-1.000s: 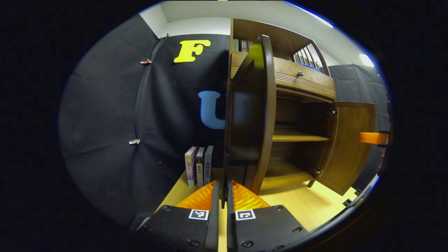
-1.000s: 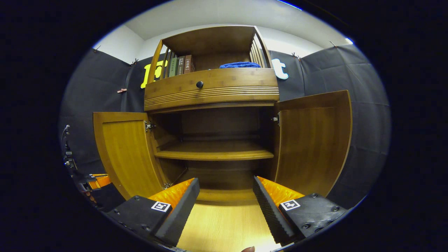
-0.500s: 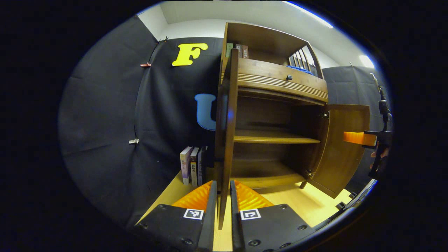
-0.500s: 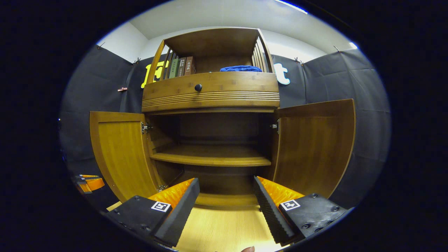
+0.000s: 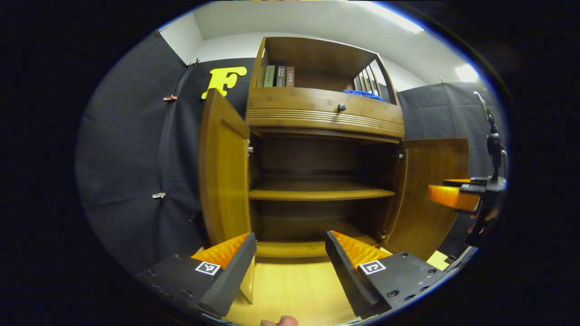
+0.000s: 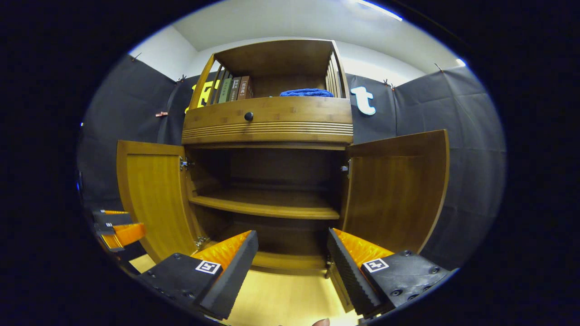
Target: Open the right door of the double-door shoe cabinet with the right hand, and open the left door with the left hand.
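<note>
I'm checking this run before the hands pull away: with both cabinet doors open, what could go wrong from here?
The left door stands just beside the open left gripper; a sideways pull-back might knock it. The right door hangs close by the open right gripper, so a careless retreat could swing it back toward shut.

1. Two cabinet doors [image 6: 156, 194] [image 6: 398, 190] are standing open ahead of the gripper.
2. Three books [image 6: 233, 88] are standing up top.
3. One blue cloth [image 6: 306, 93] is lying beside them.
4. One drawer knob [image 6: 248, 116] is showing.
</note>
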A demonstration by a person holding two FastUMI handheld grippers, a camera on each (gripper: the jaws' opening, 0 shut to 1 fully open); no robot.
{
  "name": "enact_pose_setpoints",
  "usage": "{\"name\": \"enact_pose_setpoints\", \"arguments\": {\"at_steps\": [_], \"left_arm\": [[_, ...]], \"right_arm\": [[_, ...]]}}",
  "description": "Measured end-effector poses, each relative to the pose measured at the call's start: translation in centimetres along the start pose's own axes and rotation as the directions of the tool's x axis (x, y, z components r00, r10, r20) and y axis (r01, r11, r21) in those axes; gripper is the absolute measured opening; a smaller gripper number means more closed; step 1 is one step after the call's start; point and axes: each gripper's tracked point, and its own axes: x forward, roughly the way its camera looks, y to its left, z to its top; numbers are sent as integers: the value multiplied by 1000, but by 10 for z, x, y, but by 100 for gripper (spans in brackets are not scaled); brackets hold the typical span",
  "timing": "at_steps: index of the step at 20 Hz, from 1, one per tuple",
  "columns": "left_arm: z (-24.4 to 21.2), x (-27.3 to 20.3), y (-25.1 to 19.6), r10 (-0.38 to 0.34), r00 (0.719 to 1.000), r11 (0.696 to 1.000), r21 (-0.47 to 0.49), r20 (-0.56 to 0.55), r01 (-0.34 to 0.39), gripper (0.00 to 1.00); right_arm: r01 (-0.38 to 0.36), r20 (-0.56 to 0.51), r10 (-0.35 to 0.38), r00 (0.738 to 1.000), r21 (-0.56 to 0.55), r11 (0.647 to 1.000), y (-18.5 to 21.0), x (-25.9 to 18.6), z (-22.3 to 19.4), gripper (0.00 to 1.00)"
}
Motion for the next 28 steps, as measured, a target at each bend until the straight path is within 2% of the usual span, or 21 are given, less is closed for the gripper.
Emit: {"name": "enact_pose_setpoints", "arguments": {"at_steps": [3,4,6,9,12,13,14,17,22,24,26,27,28], "left_arm": [[7,13,-14,0,999,1000,-23,36,1,95],[6,19,-17,4,1000,1000,-8,25,-3,95],[7,32,-19,38,999,998,40,17,-39,96],[11,45,-27,63,998,996,69,20,-64,95],[8,54,-40,52,999,997,52,7,-52,95],[8,56,-41,53,999,997,51,6,-53,95],[9,58,-42,55,998,997,55,2,-55,94],[11,63,-48,38,999,996,77,-3,-37,94],[13,62,-47,70,997,997,29,15,-70,95],[11,62,-47,75,997,997,28,8,-75,95],[14,60,-45,81,997,996,31,17,-82,94],[15,60,-45,82,996,996,33,20,-83,94],[14,60,-45,81,996,996,36,19,-82,95]], "right_arm": [[-4,-13,4,1000,-5,1000,-6,5,-4,96],[-11,-9,11,1000,16,1000,-6,7,-2,98],[-29,-12,30,999,50,998,-5,9,-4,96],[-36,-11,37,999,51,998,-14,12,-4,98],[-29,8,29,1000,70,997,-24,17,5,96],[-18,19,17,1000,71,997,-29,18,8,100],[-6,23,5,1000,68,998,-34,20,8,100],[-2,46,-2,999,85,996,-37,23,16,95],[-1,44,-2,999,55,999,-46,19,16,100],[0,46,-3,999,65,998,-46,18,19,96],[1,48,-4,999,63,998,-48,17,19,98],[3,49,-6,999,59,998,-48,16,20,96],[3,49,-6,999,56,998,-48,15,20,100]]}}
